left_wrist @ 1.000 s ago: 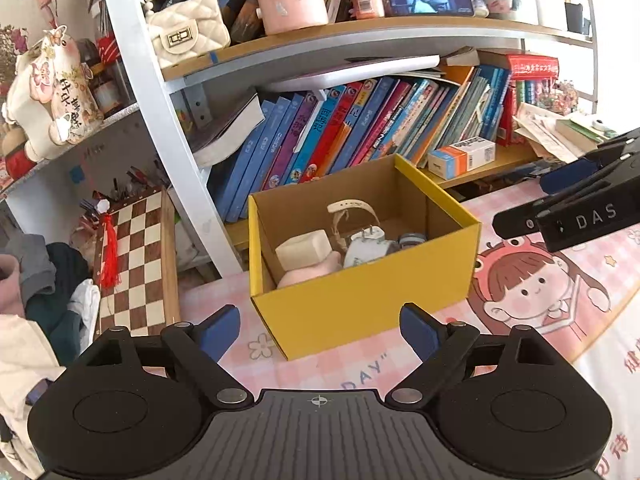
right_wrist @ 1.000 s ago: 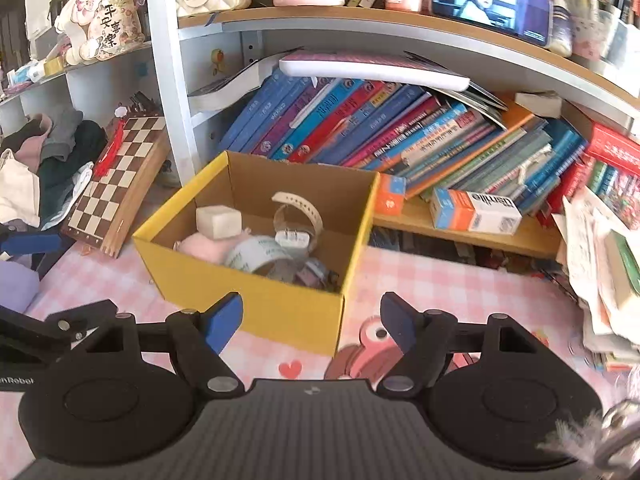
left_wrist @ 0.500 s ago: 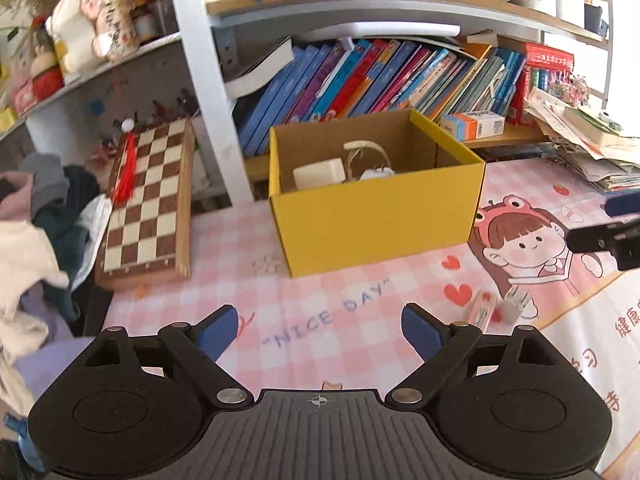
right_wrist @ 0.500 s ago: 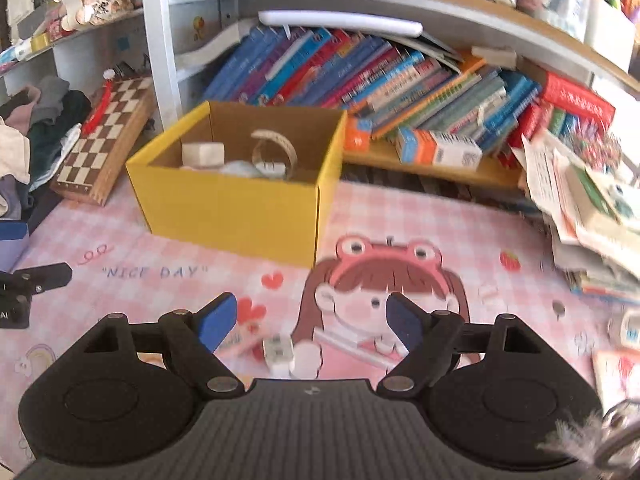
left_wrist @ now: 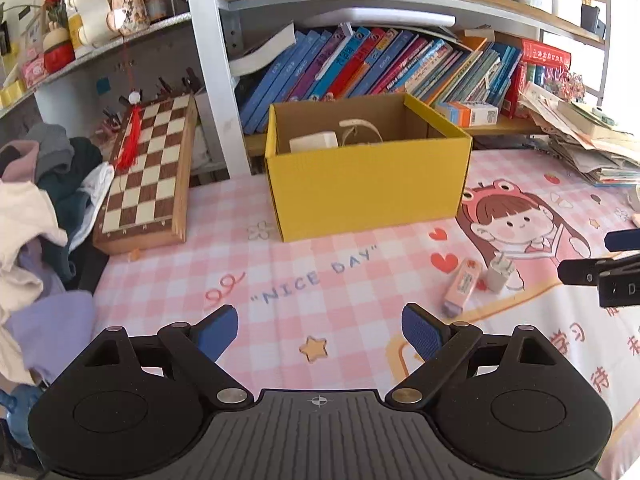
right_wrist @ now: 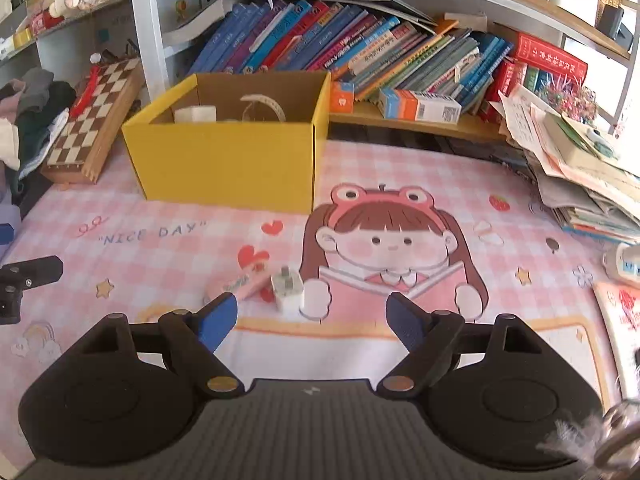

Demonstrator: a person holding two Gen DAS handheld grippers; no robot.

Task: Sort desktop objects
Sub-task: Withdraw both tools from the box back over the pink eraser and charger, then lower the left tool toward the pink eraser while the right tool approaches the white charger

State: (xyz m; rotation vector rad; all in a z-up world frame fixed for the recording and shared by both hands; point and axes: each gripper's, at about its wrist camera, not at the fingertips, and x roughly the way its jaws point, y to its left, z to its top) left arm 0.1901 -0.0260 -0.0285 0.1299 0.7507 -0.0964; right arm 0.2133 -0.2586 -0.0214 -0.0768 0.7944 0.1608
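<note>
Worktop (right_wrist: 400, 344): pink checked mat with a cartoon girl; it carries everything below.

Yellow cardboard box (right_wrist: 228, 164): open-topped, at the back of the mat against the bookshelf. It already holds a pale block (right_wrist: 196, 113) and a looped watch band (right_wrist: 264, 105). In my judgement it is the bin for the sorting.

Right claw (right_wrist: 308, 322): released, jaws spread wide, gripping nothing, touching nothing. You hold it low over the mat's near edge.

Left claw (left_wrist: 320, 330): likewise released and empty, jaws wide, over the checked area below the "NICE DAY" lettering.

Pink stick (right_wrist: 236, 283): lies flat, long axis on a diagonal, near end toward your right claw's left finger, far end up and right toward the charger. From the left claw it lies ahead and well to the right (left_wrist: 462, 286).

White charger plug (right_wrist: 287, 291): prongs up, just beside the stick's far end; whether they touch, you cannot tell. It sits just ahead of the right claw, a little left of its centre line.

Your right claw is the nearer to both loose items, so the next pick looks like its job.
</note>
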